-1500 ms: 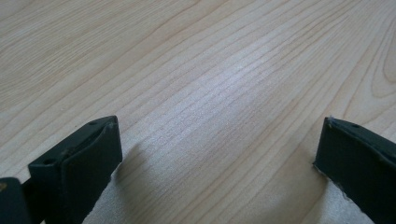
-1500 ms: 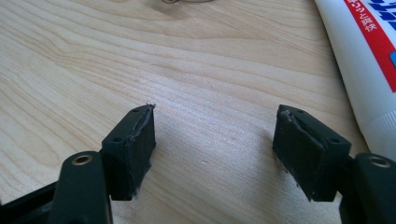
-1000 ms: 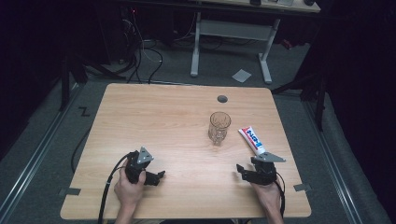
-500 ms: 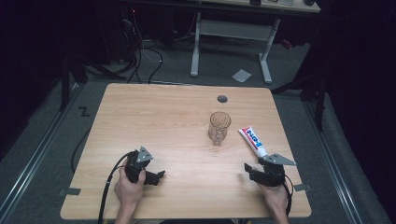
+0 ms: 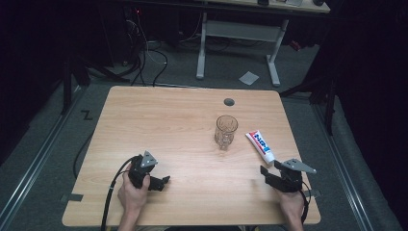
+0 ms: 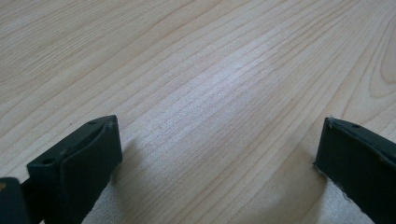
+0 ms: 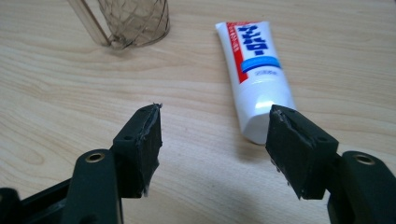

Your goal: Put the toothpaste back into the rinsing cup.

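Beside the right gripper (image 7: pixel 212 140) — white toothpaste tube (image 7: pixel 254 74), red-and-blue label, flat.

The table (image 5: pixel 159 120) is pale matt wood, the tube (image 7: pixel 254 70) glossy plastic, the cup (image 7: pixel 135 21) clear ribbed plastic.

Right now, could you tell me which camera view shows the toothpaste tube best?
The right gripper view: the tube lies close ahead on the table, its red and blue label in plain sight, its near end beside one open jaw. The high view shows it small, right of the glass. The left gripper view looks at bare wood.
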Demonstrator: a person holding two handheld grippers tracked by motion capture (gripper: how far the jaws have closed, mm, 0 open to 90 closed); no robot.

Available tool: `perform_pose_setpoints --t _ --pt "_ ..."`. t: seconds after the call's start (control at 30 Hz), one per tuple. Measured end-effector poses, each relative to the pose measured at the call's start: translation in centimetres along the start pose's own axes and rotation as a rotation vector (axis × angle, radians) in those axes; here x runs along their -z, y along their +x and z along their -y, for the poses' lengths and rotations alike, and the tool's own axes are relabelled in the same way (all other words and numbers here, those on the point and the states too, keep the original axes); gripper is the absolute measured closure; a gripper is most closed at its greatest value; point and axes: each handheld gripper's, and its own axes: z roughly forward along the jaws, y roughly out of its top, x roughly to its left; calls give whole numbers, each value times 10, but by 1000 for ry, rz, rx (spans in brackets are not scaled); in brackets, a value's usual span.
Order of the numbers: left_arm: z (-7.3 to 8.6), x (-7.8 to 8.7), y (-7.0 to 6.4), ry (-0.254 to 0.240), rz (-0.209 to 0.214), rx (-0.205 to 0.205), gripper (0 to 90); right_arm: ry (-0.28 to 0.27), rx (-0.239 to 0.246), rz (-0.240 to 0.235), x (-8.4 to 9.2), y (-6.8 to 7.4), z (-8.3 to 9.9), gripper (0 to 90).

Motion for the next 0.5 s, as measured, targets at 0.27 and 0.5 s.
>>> perform_pose_setpoints --t 0.27,0.5 --pt "0 0 0 0 0 0 6 -10 -19 8 5 -13 -8 367" --pt "0 0 0 0 -4 6 6 2 -9 18 2 -22 -20 368"
